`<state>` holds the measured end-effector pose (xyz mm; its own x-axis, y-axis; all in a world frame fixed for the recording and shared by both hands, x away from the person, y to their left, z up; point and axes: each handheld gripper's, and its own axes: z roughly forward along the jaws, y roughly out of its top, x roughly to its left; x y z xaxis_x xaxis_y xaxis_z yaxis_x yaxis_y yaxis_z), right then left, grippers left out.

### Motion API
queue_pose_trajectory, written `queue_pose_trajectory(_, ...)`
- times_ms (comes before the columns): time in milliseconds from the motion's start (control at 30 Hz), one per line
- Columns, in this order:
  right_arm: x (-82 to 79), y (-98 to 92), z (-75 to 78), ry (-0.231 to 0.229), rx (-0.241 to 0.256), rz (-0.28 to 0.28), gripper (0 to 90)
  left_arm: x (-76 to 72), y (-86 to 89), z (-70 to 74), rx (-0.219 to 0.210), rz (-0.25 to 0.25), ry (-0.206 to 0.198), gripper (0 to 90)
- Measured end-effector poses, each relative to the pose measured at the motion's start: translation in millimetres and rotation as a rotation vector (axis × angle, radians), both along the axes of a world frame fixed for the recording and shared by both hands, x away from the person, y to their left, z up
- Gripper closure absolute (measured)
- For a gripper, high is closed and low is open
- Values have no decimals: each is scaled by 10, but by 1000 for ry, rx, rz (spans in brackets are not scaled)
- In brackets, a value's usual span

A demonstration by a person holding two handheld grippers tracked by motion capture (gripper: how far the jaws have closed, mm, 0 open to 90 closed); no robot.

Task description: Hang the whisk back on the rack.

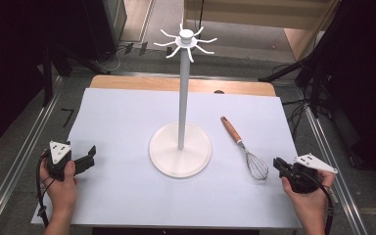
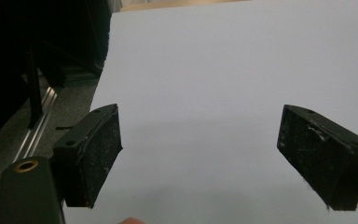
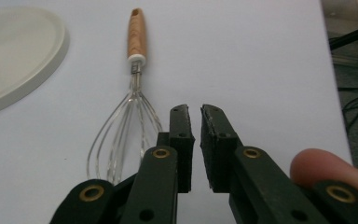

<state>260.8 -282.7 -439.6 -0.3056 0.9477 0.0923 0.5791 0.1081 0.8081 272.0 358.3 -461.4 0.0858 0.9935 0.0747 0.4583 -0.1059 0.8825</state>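
On the table [image 1: 127, 196], covered by a white sheet, a tall white hook stand [image 1: 181, 147] at centre, round base flat, pole upright, hooks fanned at the top. Right of the base, a whisk [image 1: 245, 149] lying flat, wooden handle pointing away, wire head toward the near right edge. Just beside that wire head, the right hand-held gripper [image 3: 195, 116], jaws nearly together, a thin gap between, gripping nothing. At the near left, well apart from the stand, the left hand-held gripper [image 2: 200, 154], jaws spread wide over bare sheet.
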Motion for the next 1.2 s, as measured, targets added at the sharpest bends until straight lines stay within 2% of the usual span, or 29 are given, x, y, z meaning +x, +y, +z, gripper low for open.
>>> queue_pose_trajectory(33,0,0,0,0,0,0,858,2,0,0,0,0,2,145)
queue_pose_trajectory(67,73,49,44,12,-28,24,890,5,1,-1,-3,-1,5,145)
queue_pose_trajectory(100,107,68,72,8,-41,23,900,5,0,-1,-3,-1,4,144)
queue_pose_trajectory(300,281,112,238,-17,-56,75,900,4,3,-1,-6,0,2,145)
queue_pose_trajectory(400,430,205,322,23,-113,95,900,6,3,0,-6,1,5,145)
queue_pose_trajectory(467,470,230,336,26,-123,95,900,5,5,0,-5,1,6,145)
queue_pose_trajectory(600,643,340,356,61,-113,127,900,8,5,-2,-5,2,3,144)
queue_pose_trajectory(667,776,443,348,94,-117,157,900,9,5,-2,-5,1,5,145)
queue_pose_trajectory(700,776,443,348,94,-117,157,900,9,5,-2,-5,1,5,145)
queue_pose_trajectory(867,996,636,339,146,-132,218,900,11,4,-1,-2,-1,9,145)
queue_pose_trajectory(900,996,636,339,146,-132,218,900,11,4,-1,-2,-1,9,145)
queue_pose_trajectory(1033,1162,739,284,203,-134,236,900,13,3,-2,-4,0,8,145)
queue_pose_trajectory(1200,1281,823,270,234,-139,255,900,16,3,-1,-1,-1,14,145)
